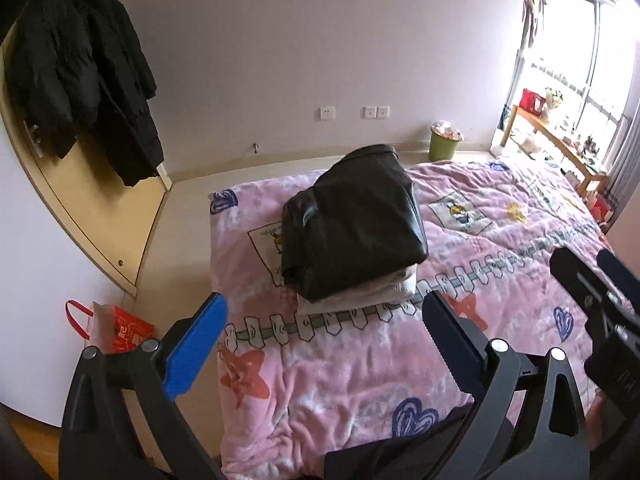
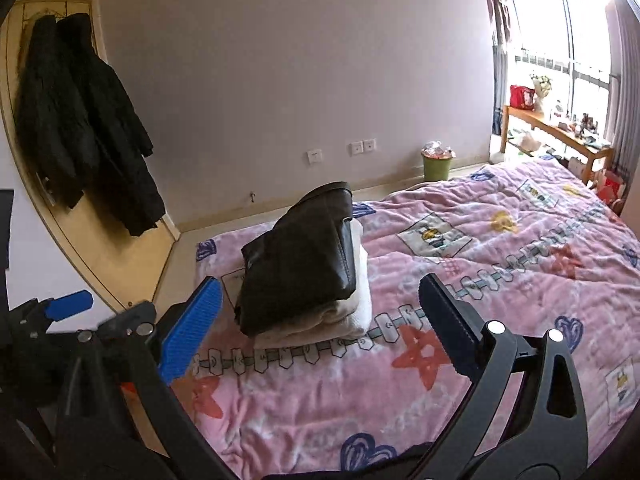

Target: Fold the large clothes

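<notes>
Now, step: between garments, stack (image 1: 352, 232) done near the bed's (image 1: 500, 248) left edge.
Left gripper (image 1: 326, 340): spread, empty.
Right gripper (image 2: 320, 320): spread, empty.
Next: likely grab the dark cloth (image 1: 400, 452) at the near edge.

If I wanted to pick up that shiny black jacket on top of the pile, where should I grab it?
Probably by the near folded edge of the black jacket, coming in low from the front. That edge overhangs the white folded garment beneath, so one finger of the right tool could slip under it alone. Its top is smooth and domed, giving little to pinch.
</notes>
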`<action>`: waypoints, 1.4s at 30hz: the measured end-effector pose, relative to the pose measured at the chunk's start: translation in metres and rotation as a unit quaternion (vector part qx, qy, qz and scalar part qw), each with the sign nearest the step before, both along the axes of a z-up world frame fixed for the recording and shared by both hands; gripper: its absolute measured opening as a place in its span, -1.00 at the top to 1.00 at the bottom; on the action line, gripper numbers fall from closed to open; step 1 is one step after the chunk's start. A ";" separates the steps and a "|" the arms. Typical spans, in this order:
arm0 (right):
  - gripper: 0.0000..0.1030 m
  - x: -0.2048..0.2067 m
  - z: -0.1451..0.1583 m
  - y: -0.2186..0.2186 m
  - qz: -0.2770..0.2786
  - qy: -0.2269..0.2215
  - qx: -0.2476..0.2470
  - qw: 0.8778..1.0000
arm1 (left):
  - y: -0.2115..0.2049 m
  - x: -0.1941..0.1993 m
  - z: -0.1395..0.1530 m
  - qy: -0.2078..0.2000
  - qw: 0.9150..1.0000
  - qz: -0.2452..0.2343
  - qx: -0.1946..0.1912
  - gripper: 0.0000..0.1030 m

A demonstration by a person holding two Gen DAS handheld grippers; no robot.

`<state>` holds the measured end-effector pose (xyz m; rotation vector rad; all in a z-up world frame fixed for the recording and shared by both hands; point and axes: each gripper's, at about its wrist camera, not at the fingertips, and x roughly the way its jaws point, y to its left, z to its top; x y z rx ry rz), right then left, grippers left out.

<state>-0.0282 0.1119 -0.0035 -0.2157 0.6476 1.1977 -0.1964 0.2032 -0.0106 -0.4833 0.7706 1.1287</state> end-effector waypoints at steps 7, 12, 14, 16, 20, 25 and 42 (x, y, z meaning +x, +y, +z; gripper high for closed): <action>-0.88 0.005 -0.003 0.009 -0.003 0.018 -0.039 0.999 | -0.001 0.002 -0.004 0.004 1.000 -0.002 -0.030 -0.84; -0.88 0.011 -0.011 0.019 -0.011 0.039 -0.054 0.998 | 0.007 0.004 -0.005 0.010 0.999 0.004 -0.035 -0.84; -0.88 0.014 -0.012 0.023 -0.013 0.037 -0.057 0.998 | 0.011 0.007 -0.005 0.010 0.999 0.001 -0.036 -0.84; -0.88 0.016 -0.011 0.026 -0.015 0.023 -0.061 0.998 | 0.015 0.010 -0.006 0.008 0.999 0.000 -0.039 -0.84; -0.88 0.019 -0.010 0.029 -0.014 0.015 -0.066 0.998 | 0.019 0.011 -0.006 0.013 0.999 0.006 -0.039 -0.84; -0.88 0.023 -0.008 0.032 -0.010 0.021 -0.066 0.998 | 0.022 0.012 -0.005 0.011 0.999 0.007 -0.041 -0.84; -0.88 0.017 -0.003 0.042 0.013 0.008 -0.066 0.998 | 0.034 0.013 0.008 0.002 1.000 0.004 -0.012 -0.84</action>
